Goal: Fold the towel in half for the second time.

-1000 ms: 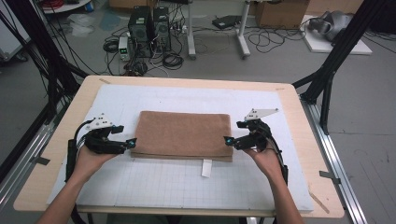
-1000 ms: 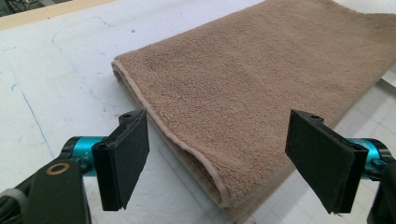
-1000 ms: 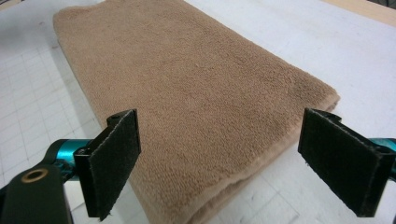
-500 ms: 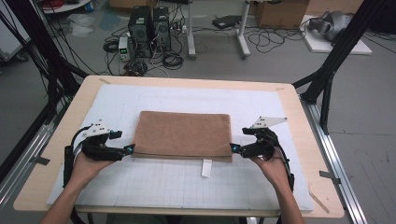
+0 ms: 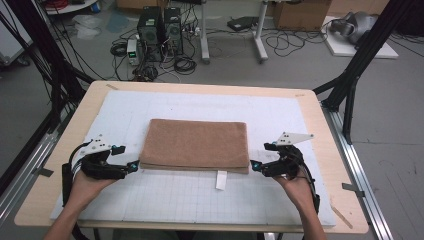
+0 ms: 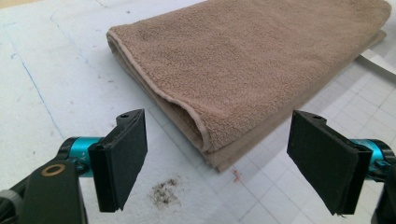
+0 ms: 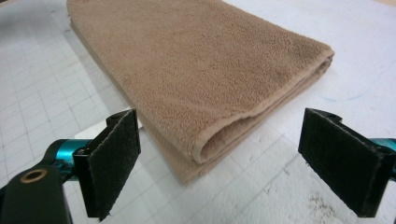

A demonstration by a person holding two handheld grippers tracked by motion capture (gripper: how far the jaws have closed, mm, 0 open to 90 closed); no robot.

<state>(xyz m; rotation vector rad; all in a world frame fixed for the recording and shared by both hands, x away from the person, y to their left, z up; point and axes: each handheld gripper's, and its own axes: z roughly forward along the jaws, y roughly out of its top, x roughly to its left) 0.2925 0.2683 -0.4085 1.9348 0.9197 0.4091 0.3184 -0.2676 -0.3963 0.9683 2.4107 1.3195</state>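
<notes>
A folded brown towel [image 5: 196, 145] lies flat in the middle of the white gridded mat [image 5: 165, 200]. My left gripper [image 5: 134, 166] sits just off the towel's near left corner, open, with nothing between its pads. In the left gripper view the towel's corner [image 6: 212, 149] lies a short way ahead of the wide-apart jaws. My right gripper [image 5: 254, 165] is open beside the near right corner, apart from the cloth. In the right gripper view that folded corner [image 7: 196, 163] lies ahead between the spread jaws. A white label [image 5: 220, 180] sticks out from the towel's front edge.
The mat covers a wooden table [image 5: 320, 125] with black frame posts [image 5: 370, 45] at its sides. A small patch of dark crumbs [image 6: 163, 191] lies on the mat near the left gripper. Computer cases and cables [image 5: 160, 30] stand on the floor beyond the table.
Both grippers have drawn back from the towel's near corners, the left one toward the left and the right one toward the right and nearer the front edge. The towel has not moved.
</notes>
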